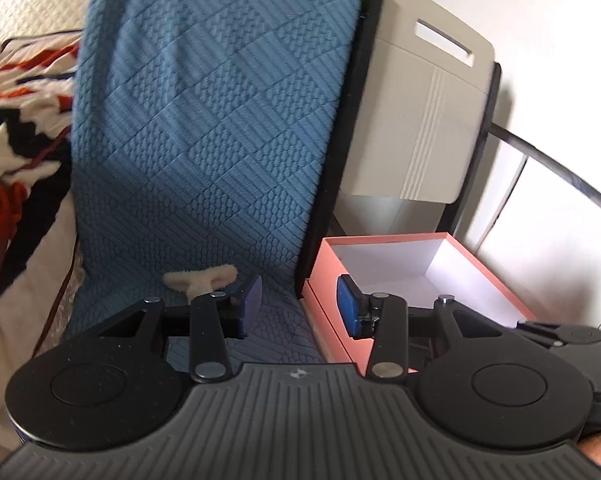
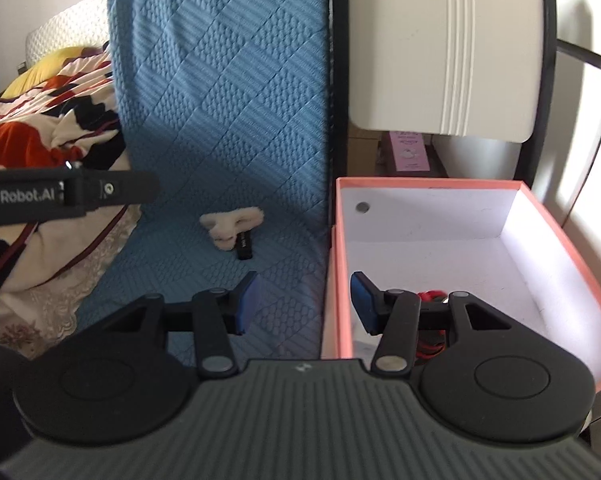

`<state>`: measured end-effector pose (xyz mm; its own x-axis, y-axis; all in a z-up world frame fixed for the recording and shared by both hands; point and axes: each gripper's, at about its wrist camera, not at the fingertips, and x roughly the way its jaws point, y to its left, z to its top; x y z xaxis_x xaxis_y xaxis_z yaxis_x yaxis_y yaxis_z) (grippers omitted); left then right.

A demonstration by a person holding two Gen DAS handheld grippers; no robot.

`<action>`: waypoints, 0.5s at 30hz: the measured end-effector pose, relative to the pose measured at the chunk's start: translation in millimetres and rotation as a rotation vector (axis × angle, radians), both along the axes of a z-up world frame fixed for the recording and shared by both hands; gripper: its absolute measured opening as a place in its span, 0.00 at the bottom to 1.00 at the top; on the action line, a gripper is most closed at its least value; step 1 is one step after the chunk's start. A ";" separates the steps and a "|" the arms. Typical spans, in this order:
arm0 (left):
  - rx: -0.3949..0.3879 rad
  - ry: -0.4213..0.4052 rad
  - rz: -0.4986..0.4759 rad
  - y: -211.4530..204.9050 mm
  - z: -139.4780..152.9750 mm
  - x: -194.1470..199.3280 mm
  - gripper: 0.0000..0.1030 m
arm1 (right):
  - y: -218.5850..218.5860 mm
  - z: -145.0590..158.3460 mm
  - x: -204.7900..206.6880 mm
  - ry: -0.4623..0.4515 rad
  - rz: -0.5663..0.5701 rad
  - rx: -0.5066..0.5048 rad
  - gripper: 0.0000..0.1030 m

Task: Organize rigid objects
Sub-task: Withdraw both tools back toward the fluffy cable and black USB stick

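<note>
A pink box [image 2: 556, 236] with a white inside stands open to the right of a blue textured cushion [image 2: 220, 100]. A red and black object [image 2: 430, 296] lies in the box, mostly hidden behind my right gripper's finger. A small black stick [image 2: 244, 246] lies on the cushion beside a cream fluffy item [image 2: 230, 224]. My right gripper [image 2: 302, 304] is open and empty, straddling the box's left wall. My left gripper [image 1: 300, 308] is open and empty, over the cushion's edge next to the pink box [image 1: 328, 264]. The fluffy item [image 1: 200, 278] lies just beyond its left finger.
A beige board with a handle slot [image 1: 416, 112] leans behind the box against a black frame. A patterned red, white and black blanket [image 2: 48, 120] lies to the left. The left gripper's body [image 2: 60, 194] crosses the right wrist view at the left. A white wall is on the right.
</note>
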<state>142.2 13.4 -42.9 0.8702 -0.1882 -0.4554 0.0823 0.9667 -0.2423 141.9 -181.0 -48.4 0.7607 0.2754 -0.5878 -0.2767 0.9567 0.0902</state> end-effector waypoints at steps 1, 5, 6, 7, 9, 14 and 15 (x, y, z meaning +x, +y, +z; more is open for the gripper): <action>-0.007 0.000 0.012 4.4 -5.2 -1.8 0.46 | 2.7 -2.7 -0.6 0.004 0.004 -0.001 0.51; -0.044 0.023 0.056 22.8 -20.6 -5.3 0.46 | 11.4 -13.1 -3.9 0.011 0.013 -0.010 0.51; -0.050 0.025 0.065 26.5 -23.2 -7.3 0.46 | 13.2 -16.0 -5.6 0.013 0.017 -0.010 0.51; -0.050 0.028 0.068 28.6 -25.1 -9.2 0.46 | 15.0 -18.8 -6.8 0.014 0.023 -0.010 0.51; -0.044 0.035 0.074 29.4 -29.7 -14.1 0.46 | 19.6 -25.0 -9.0 0.016 0.033 -0.015 0.51; -0.064 0.072 0.083 35.3 -47.1 -22.9 0.46 | 31.1 -37.7 -11.9 0.021 0.045 -0.020 0.51; -0.054 0.073 0.093 37.3 -50.4 -24.8 0.46 | 32.7 -39.6 -12.5 0.021 0.045 -0.015 0.51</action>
